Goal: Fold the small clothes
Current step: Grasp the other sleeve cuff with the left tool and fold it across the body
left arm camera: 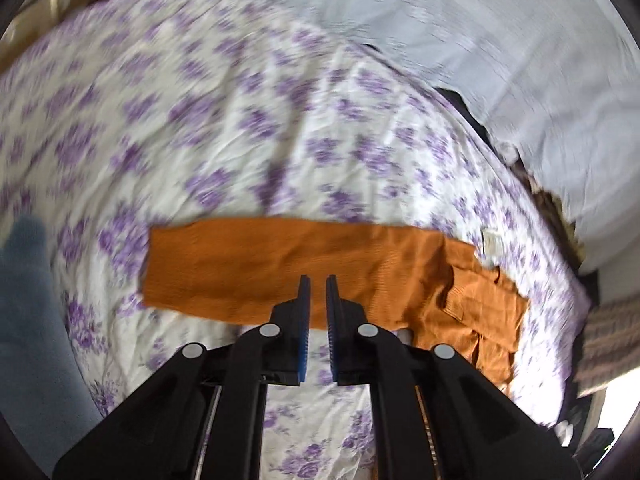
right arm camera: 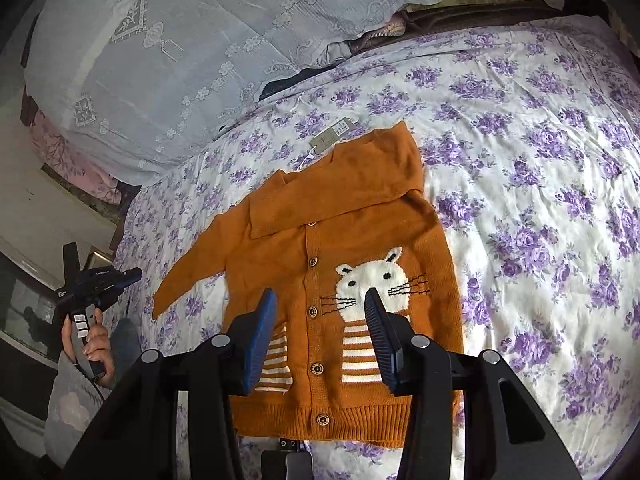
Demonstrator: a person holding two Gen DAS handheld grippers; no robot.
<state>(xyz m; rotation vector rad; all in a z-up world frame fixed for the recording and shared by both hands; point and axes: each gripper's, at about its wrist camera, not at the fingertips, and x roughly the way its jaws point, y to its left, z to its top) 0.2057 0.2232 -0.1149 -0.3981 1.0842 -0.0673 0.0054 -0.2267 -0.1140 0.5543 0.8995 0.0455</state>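
A small orange knitted cardigan (right arm camera: 304,216) with a white cat face lies flat, front up, on the flowered bedsheet (right arm camera: 540,184). Its right sleeve is folded across the chest; its left sleeve (right arm camera: 192,276) sticks out to the left. My right gripper (right arm camera: 320,300) is open and empty, above the lower front of the cardigan. In the left wrist view the same cardigan (left arm camera: 280,268) shows sideways, sleeve stretched left. My left gripper (left arm camera: 318,280) hovers over that sleeve, jaws nearly together with a thin gap and nothing between them. It also shows in the right wrist view (right arm camera: 134,274), held off the bed's left side.
A pale lace-covered pillow or quilt (right arm camera: 180,48) lies along the head of the bed. A paper tag (right arm camera: 332,136) sits by the cardigan's collar. The bed edge and furniture (right arm camera: 48,200) are at the left. A blue-grey cloth (left arm camera: 28,300) is at the left edge.
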